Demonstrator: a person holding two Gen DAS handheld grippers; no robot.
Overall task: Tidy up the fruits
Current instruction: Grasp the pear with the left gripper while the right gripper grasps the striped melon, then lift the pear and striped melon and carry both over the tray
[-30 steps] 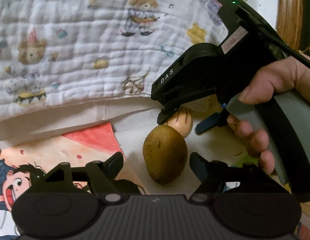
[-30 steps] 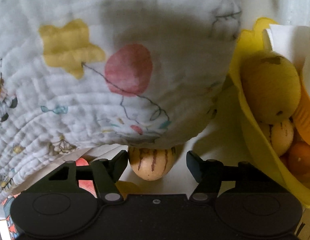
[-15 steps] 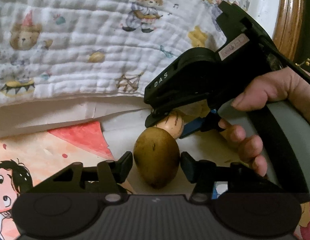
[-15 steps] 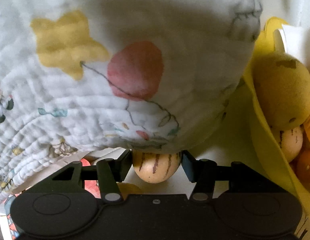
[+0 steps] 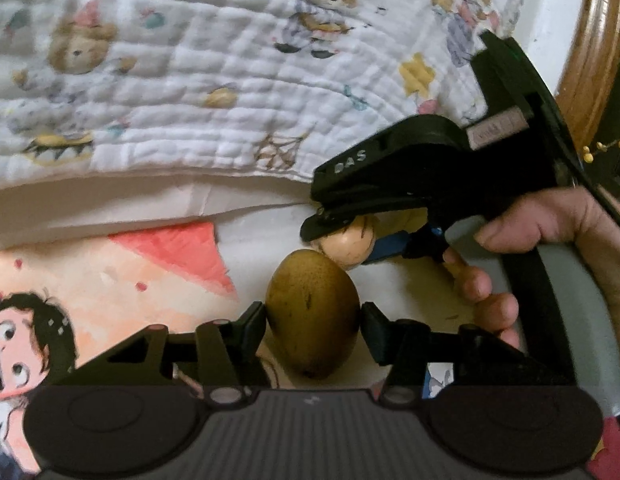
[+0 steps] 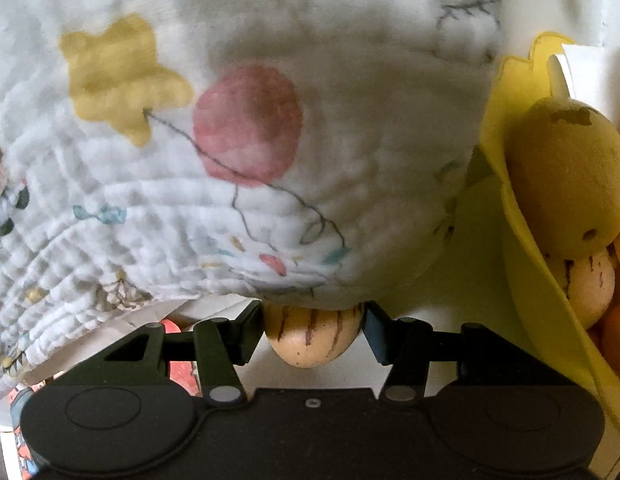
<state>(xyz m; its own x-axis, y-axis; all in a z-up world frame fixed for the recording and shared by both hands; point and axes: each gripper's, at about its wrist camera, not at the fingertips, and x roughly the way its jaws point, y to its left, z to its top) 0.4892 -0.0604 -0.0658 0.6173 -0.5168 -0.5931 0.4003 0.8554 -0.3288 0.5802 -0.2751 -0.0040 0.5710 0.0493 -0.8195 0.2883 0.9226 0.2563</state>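
Note:
In the left wrist view a brown-green mango [image 5: 313, 312] lies on the white surface, and my left gripper [image 5: 313, 322] is shut on its sides. Just behind it sits a small pale striped melon [image 5: 350, 245]. In the right wrist view that striped melon [image 6: 312, 336] is pinched between the fingers of my right gripper [image 6: 313, 322]. The right gripper's body and the hand that holds it show in the left wrist view [image 5: 410, 176]. A yellow basket [image 6: 522, 240] at the right holds a yellow mango [image 6: 566, 184], another striped melon [image 6: 586, 284] and an orange fruit [image 6: 618, 332].
A white quilted blanket with bear prints [image 5: 190, 72] hangs over the back and bulges close over the right gripper [image 6: 230, 140]. A cartoon-printed mat [image 5: 90, 280] covers the surface at the left. A wooden frame [image 5: 590, 40] stands at the far right.
Both grippers moved forward and closed: the left fingers went from wide open to gripping the mango, the right fingers closed on the striped melon.

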